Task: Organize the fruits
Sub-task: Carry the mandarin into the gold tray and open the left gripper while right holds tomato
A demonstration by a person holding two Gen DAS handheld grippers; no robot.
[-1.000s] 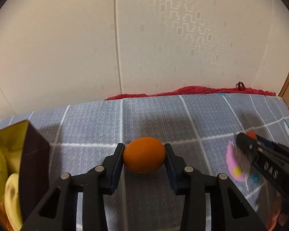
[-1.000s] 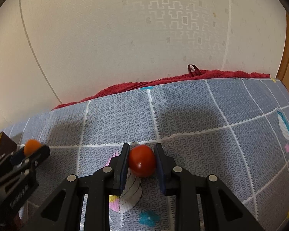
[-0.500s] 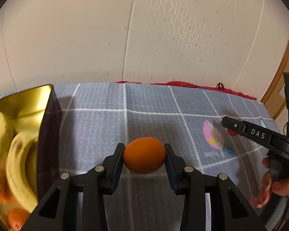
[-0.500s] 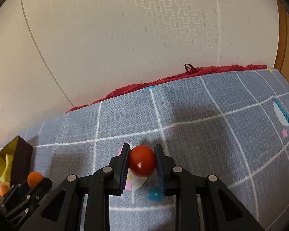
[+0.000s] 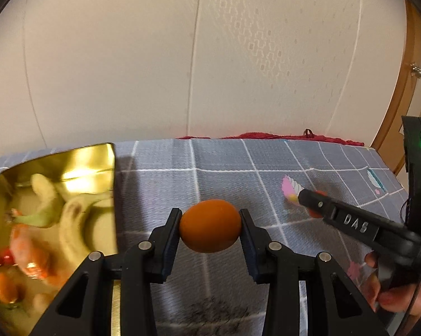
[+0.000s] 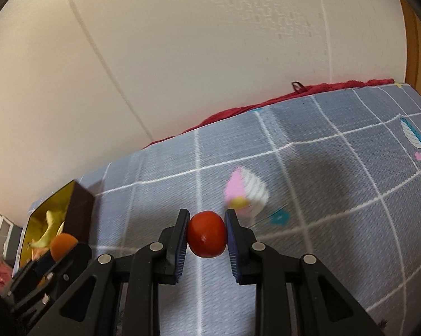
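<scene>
Bananas (image 5: 70, 224) and more fruit already sit in the gold box (image 5: 78, 159) at nine o'clock. Left gripper (image 5: 210, 225) clamps an orange (image 5: 210, 225), right gripper (image 6: 207, 238) a tomato (image 6: 207, 238); neither is boxed yet.

My two wrist cameras look down-forward, close over the grey mat (image 5: 216, 168); both catch the gold box (image 6: 56, 204) at left.

Orange mandarin (image 5: 210, 225); red tomato (image 6: 207, 237); gold box (image 5: 56, 173)

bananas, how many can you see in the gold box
2 at least, blurred: one pale greenish banana near the back of the gold box, one yellow banana in front. Others may be hidden.
</scene>
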